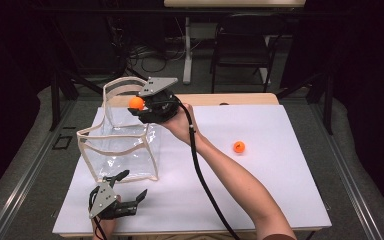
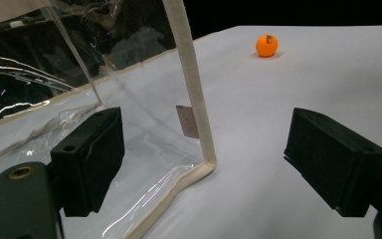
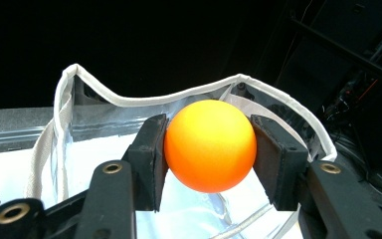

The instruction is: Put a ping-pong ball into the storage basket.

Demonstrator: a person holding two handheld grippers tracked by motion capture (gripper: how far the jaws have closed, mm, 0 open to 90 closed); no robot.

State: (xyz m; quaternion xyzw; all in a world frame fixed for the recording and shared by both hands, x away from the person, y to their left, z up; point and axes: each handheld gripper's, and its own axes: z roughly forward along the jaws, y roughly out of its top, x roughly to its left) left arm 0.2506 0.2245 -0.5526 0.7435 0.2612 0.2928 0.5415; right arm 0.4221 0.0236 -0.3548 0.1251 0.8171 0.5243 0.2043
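Ball, orange, is clamped between the pads of the right gripper, which grips it on two opposite sides; the right gripper view confirms both pads pressed against it. Ball and gripper hang over the open top of the clear bag, at the rim on the bag's far right side as the high view shows it. The bag stands upright on the white table, its cloth-edged mouth facing up.

Key relation: the bag's opening lies directly below and slightly ahead of the held ball. Judged from this, the coming move is a short lowering or a plain release, and the ball should fall inside provided it clears the rim. A round ball has no long axis, so orientation does not matter.

Left gripper rests low at the near edge of the table, just before the bag's near right corner, jaws wide apart and holding nothing. It is near enough to steady the bag, but is not touching it.

A second ball lies on the table well to the right of the bag, nearer the right arm.
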